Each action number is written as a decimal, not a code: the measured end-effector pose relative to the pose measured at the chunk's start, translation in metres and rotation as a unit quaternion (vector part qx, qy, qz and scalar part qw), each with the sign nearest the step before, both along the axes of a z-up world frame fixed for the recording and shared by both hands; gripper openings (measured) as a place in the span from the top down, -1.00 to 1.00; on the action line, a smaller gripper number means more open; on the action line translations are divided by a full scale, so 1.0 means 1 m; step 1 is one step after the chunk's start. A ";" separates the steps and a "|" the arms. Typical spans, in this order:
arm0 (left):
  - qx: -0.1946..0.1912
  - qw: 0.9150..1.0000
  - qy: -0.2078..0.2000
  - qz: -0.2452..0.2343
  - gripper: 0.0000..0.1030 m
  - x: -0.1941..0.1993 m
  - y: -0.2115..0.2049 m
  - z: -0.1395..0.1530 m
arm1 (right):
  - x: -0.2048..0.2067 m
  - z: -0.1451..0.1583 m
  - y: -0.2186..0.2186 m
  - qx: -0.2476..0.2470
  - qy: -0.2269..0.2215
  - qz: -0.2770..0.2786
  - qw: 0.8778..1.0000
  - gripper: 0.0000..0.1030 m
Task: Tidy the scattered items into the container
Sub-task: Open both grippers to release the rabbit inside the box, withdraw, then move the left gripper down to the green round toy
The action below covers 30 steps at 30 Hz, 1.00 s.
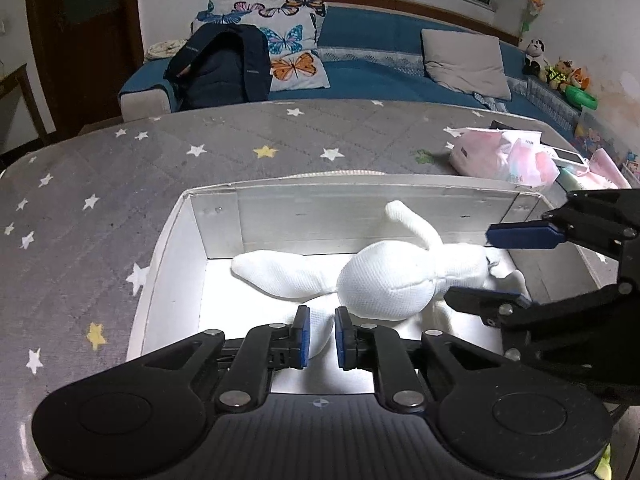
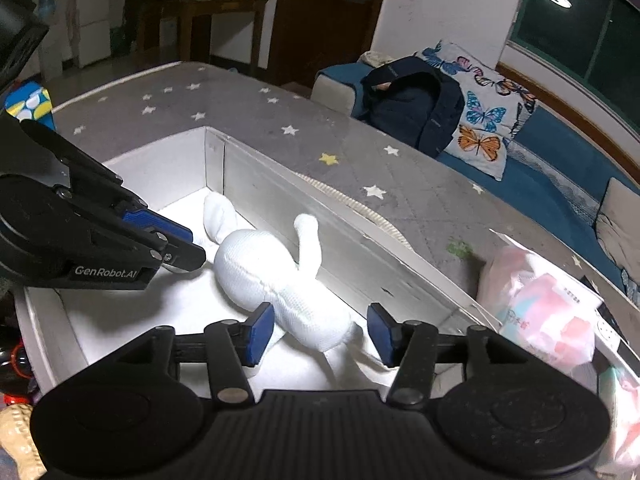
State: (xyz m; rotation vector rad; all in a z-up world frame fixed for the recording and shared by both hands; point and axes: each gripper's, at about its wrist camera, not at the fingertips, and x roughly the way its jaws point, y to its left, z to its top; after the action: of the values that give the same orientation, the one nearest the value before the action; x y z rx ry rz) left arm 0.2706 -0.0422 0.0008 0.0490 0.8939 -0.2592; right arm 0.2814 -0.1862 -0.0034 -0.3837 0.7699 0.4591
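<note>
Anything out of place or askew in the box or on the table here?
Mostly tidy. The white stuffed rabbit lies sprawled on its side in the white box, one ear sticking up. The pink plastic packages remain outside, on the star-patterned cover.

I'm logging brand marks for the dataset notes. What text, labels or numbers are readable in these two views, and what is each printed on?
"GenRobot.AI": white lettering on the black body of the left tongs, seen from the right wrist view.
Dark print on the pink plastic package beside the white box: too small and blurred to read.
Marks on the white device behind that package: unreadable.
Nothing else carries text.
</note>
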 end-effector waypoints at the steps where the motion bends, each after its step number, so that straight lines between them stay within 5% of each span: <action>1: 0.000 1.000 -0.002 0.001 0.72 -0.002 0.000 0.002 | -0.003 0.002 -0.002 0.005 -0.004 -0.003 1.000 -0.11; 9: -0.012 0.999 -0.032 0.006 0.66 -0.035 -0.001 0.022 | -0.046 0.025 -0.012 0.041 -0.054 -0.013 0.998 -0.54; 23: -0.046 0.996 -0.073 -0.015 0.63 -0.127 -0.009 0.040 | -0.152 0.048 -0.032 0.100 -0.126 -0.036 0.986 -1.00; 30: -0.068 0.995 -0.070 -0.018 0.60 -0.159 -0.008 0.038 | -0.191 0.038 -0.045 0.103 -0.133 -0.053 0.984 -1.00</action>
State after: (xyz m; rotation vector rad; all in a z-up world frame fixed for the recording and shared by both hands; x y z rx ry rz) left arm 0.1112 -0.0505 0.0384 -0.0427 0.7345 -0.3465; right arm 0.0908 -0.2316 0.0345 -0.2030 0.4755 0.3740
